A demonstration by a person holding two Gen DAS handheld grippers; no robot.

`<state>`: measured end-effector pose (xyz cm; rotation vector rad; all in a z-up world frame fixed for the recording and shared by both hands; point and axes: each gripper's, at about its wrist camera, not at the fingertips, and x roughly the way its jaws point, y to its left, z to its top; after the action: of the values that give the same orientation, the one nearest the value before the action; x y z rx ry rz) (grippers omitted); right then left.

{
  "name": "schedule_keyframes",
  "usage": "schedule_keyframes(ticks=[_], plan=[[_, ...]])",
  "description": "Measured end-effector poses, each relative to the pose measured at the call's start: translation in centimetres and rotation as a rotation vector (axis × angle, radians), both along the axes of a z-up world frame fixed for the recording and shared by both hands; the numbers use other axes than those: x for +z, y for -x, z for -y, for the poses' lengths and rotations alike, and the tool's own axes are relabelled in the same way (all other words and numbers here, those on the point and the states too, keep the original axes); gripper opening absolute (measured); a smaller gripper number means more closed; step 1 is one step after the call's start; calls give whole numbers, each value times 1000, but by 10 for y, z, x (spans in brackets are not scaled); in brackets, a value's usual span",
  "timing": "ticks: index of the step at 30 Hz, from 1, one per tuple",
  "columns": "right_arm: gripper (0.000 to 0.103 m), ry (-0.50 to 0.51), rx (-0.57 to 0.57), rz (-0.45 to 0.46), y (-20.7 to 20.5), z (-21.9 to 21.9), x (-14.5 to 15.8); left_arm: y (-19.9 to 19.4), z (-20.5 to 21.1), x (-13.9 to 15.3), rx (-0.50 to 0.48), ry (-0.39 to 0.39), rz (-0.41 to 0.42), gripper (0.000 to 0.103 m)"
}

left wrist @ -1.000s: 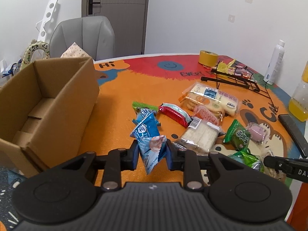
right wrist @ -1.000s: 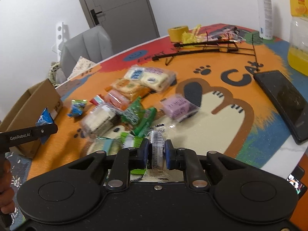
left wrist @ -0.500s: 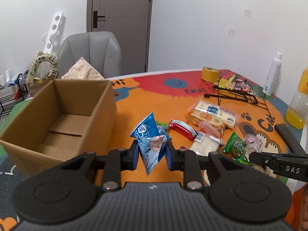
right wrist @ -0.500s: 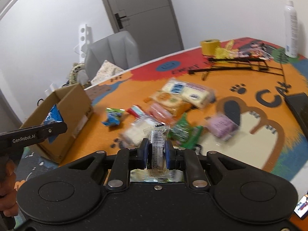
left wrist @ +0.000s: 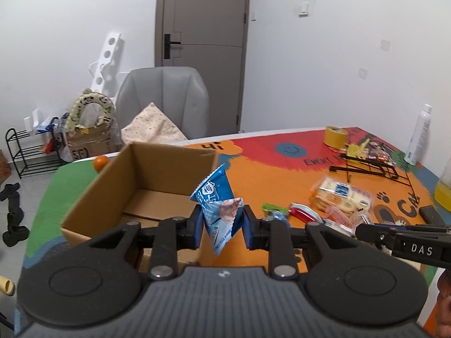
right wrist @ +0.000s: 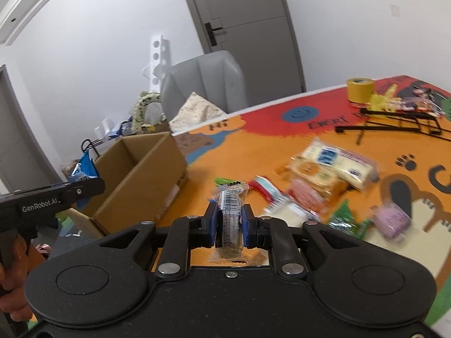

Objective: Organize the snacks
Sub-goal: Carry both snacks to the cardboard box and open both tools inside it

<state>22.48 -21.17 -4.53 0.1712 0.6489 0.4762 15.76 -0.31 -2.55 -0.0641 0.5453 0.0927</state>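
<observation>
We are gripping a blue snack packet (left wrist: 218, 214) in our left gripper (left wrist: 220, 226), its jaws clenched on the packet's crumpled middle so that one pointed corner is sticking up and another is hanging below the fingers. We are holding it in the air just at the near right corner of the open cardboard box (left wrist: 141, 186), which is sitting on the left part of the table (left wrist: 267, 174). In our right gripper (right wrist: 229, 225) we are pinching a clear-wrapped snack bar (right wrist: 229, 217), the jaws closed tight on its sides with the barcode facing up, and we are carrying it above the orange mat, to the right of the box (right wrist: 138, 174).

Beyond both tools, the loose snacks are lying in a cluster on the mat: a red and white packet (right wrist: 265, 187), a green packet (right wrist: 348, 219), a pink wrapped piece (right wrist: 391, 221) and a large bag of biscuits (right wrist: 332, 166). Farther back, a black wire rack (left wrist: 369, 167) and a roll of yellow tape (left wrist: 335, 136) are resting near the table's far edge, with a white bottle (left wrist: 418, 135) standing at the right. A grey chair (left wrist: 163, 98) is waiting behind the table.
</observation>
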Motion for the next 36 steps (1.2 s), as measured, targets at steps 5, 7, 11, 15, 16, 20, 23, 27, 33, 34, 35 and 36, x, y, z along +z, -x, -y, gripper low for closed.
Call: schedule_keyframes(ticks=[5, 7, 11, 15, 16, 20, 23, 27, 33, 34, 35, 36], plan=[[16, -8, 36, 8, -6, -18, 10, 2, -17, 6, 31, -18, 8, 27], [16, -12, 50, 14, -8, -24, 14, 2, -24, 9, 45, -28, 12, 27], [16, -8, 86, 22, -11, -42, 21, 1, -39, 14, 62, -37, 11, 27], [16, -11, 132, 11, -17, -61, 24, -1, -57, 15, 90, -26, -5, 27], [16, -7, 145, 13, -18, -66, 26, -2, -62, 15, 97, -20, -13, 27], [16, -3, 188, 15, -24, -90, 33, -4, -84, 16, 120, -1, -23, 27], [16, -10, 211, 12, -31, -103, 36, -10, -96, 17, 125, 5, -36, 27], [16, -29, 238, 2, -39, -117, 40, -24, -105, 19, 124, -1, -52, 27], [16, -21, 248, -11, -53, -135, 44, -47, -112, 16, 115, 8, -95, 27], [16, -21, 249, -15, -55, -137, 43, -50, -113, 15, 114, 11, -102, 27], [16, -16, 247, -16, -57, -140, 44, -53, -115, 13, 113, 16, -112, 27], [16, -14, 245, -19, -58, -142, 44, -55, -116, 13, 113, 20, -118, 27]])
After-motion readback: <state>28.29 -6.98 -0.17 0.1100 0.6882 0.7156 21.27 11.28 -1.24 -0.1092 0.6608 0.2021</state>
